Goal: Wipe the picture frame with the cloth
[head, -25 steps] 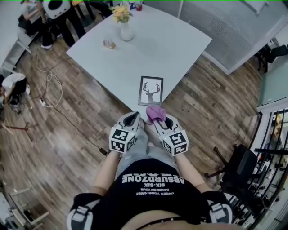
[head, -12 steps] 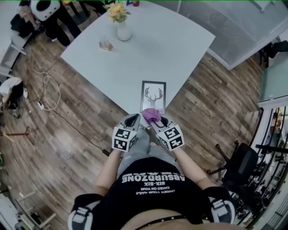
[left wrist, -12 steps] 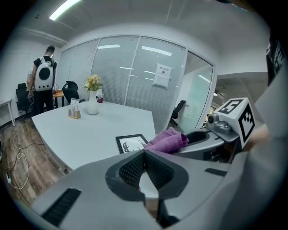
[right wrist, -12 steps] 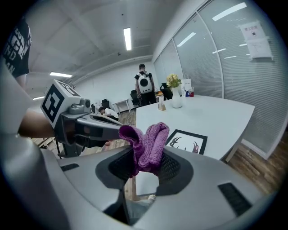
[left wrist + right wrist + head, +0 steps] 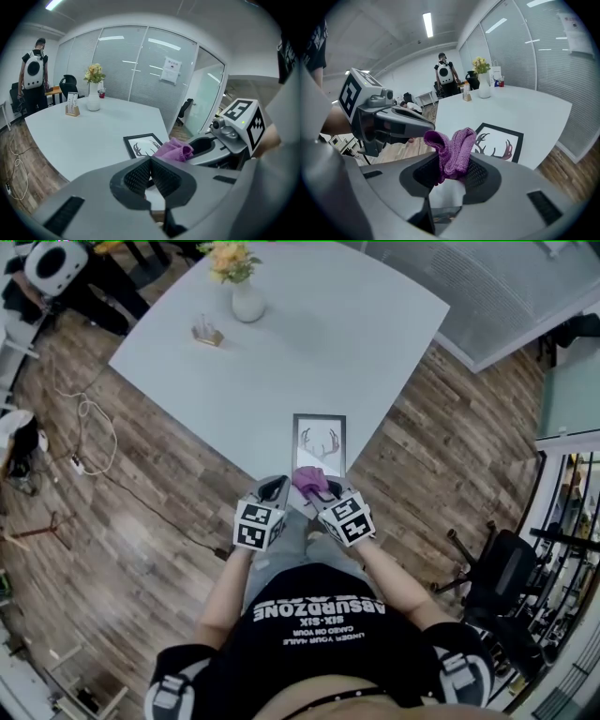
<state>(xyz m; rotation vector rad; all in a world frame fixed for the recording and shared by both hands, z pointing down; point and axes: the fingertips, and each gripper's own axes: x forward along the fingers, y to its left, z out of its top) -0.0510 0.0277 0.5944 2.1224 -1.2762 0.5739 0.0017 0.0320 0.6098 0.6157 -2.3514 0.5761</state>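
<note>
1. White table: broad bare top over wood flooring. Its near corner points toward the person.
2. Picture frame: lies flat on the table close to that near corner. It has a thin black border around a white print of antlers. Judged light and stiff, with a glazed face that is probably slick and breakable. It is likely to skate under a wipe unless pinned at the border or an outer edge.
3. Left gripper: jaws pressed together with nothing between them. It hangs just left of the frame's near end, off the table edge, and is free to steady the frame.
4. Right gripper: jaws clamped on the cloth and aimed at the frame's near end. I cannot tell whether the cloth touches the frame.
5. Vase of flowers: stands at the far side of the table, well apart from the frame.
6. Purple cloth: knitted, soft and limp. It is pinched at its middle, and its folds stand out past the jaw tips. Judged to conform easily, so the protruding wad should do the wiping.
</note>
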